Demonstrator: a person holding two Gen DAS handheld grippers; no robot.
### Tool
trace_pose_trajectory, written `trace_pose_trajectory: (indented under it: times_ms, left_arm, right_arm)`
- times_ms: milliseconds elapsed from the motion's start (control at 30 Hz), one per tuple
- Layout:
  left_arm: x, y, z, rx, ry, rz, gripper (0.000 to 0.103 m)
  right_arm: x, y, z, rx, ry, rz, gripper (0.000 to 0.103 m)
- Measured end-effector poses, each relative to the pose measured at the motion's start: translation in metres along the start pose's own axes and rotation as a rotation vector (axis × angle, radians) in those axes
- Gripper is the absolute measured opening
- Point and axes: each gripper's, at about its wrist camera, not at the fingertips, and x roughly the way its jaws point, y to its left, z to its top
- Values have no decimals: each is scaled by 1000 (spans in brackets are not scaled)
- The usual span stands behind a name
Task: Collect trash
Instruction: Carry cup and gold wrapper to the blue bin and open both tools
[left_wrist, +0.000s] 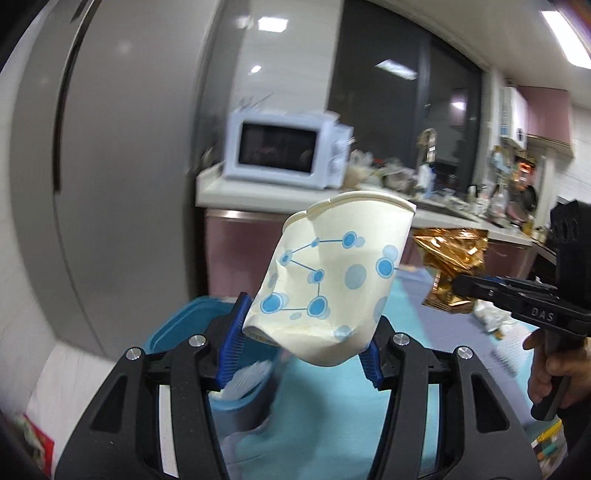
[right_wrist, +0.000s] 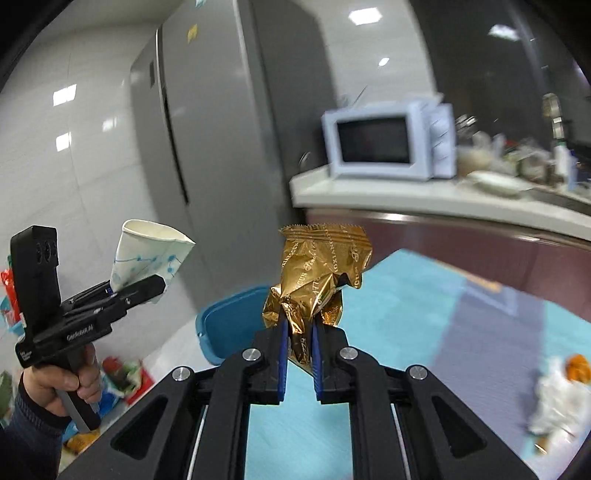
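My left gripper (left_wrist: 306, 332) is shut on a crumpled white paper cup (left_wrist: 332, 273) with blue dots, held by its base with the rim up. Just beyond and below it stands a blue trash bin (left_wrist: 177, 325) with white paper inside. My right gripper (right_wrist: 299, 332) is shut on a crinkled gold foil wrapper (right_wrist: 317, 273), above the turquoise table cover (right_wrist: 399, 306). The bin (right_wrist: 229, 317) lies ahead and to the left of it. Each gripper shows in the other's view: the right gripper (left_wrist: 461, 286) with the wrapper (left_wrist: 450, 266), and the left gripper (right_wrist: 155, 286) with the cup (right_wrist: 151, 254).
A grey fridge (left_wrist: 92, 166) stands behind the bin. A white microwave (left_wrist: 288, 147) sits on a cluttered counter (right_wrist: 424, 195). Crumpled white tissue with orange scraps (right_wrist: 557, 395) lies on the table at the right. Packets (right_wrist: 122, 376) litter the floor at the left.
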Motion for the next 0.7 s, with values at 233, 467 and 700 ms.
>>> trace_pose_trajectory:
  times_ms: [233, 467, 700]
  left_arm:
    - [57, 62, -28, -76, 114, 64, 52]
    - [124, 106, -43, -167, 212, 90, 53]
    - [169, 125, -58, -209, 261, 159, 68]
  right_arm:
    - [106, 26, 14, -3, 177, 84, 9]
    - [193, 51, 20, -18, 345, 93, 10]
    - [250, 60, 14, -59, 475, 43, 25]
